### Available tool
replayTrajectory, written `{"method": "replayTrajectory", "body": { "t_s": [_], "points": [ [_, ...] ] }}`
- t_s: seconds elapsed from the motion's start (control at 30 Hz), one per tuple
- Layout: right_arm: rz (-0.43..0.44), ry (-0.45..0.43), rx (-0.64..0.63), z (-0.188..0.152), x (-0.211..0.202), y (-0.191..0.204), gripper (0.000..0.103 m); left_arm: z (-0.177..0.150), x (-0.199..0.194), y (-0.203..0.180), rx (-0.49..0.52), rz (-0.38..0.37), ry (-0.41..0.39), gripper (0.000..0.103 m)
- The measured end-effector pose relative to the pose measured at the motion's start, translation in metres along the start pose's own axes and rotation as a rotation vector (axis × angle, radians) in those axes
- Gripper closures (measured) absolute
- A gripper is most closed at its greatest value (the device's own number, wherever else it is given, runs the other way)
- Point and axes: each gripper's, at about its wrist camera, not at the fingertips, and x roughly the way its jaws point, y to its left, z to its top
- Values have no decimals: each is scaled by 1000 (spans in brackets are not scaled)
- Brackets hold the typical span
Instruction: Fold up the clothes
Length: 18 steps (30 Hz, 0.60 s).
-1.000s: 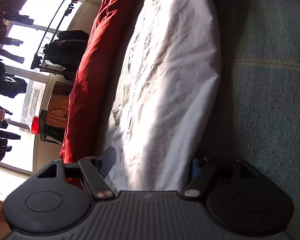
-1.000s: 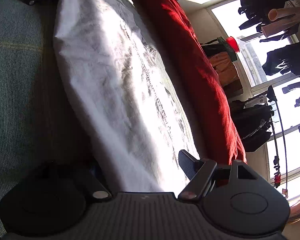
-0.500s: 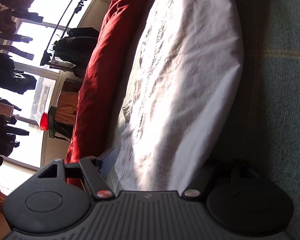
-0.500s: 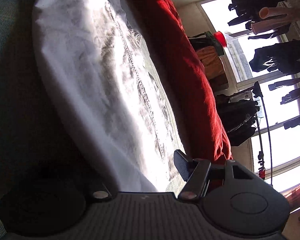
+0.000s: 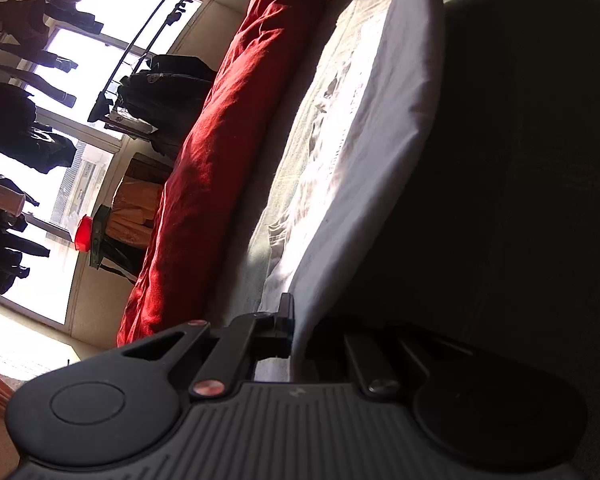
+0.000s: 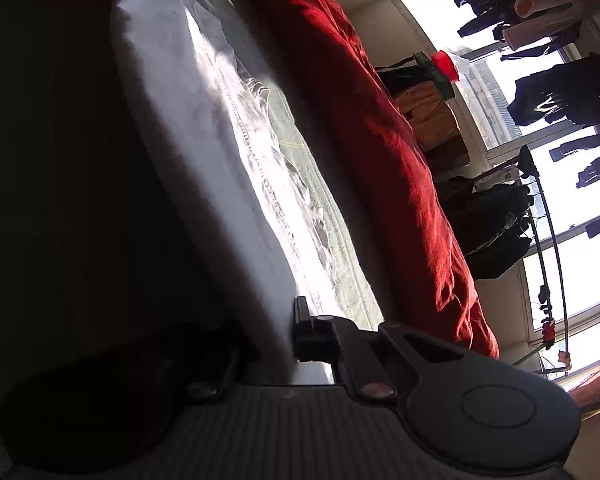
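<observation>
Beside a rumpled red quilt (image 5: pixel 228 152), both jaws pinch the wrinkled white garment's (image 5: pixel 372 128) edge, seemingly lifted.

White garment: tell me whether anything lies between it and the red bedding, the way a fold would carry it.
Nothing visible does. Both grippers, left and right, are shut on the white garment edge. Between it and the red bedding lies only a bare strip of greenish cover.

Each wrist camera sits low and close behind its own jaws, rolled sideways, looking along the white cloth (image 5: pixel 364 152) toward the windows (image 6: pixel 572 248). Both views share that cloth, the red bedding (image 5: pixel 220 168) and the windows.
</observation>
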Motion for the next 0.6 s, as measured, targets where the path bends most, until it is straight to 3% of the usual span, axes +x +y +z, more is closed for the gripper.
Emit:
{"method": "replayTrajectory", "body": {
  "t_s": [0.23, 0.6],
  "points": [
    [106, 24, 1, -6, -53, 8, 99, -6, -62, -17, 36, -59, 3, 100],
    [216, 64, -37, -23, -164, 67, 99, -30, -176, -65, 70, -111, -1, 102]
  ]
}}
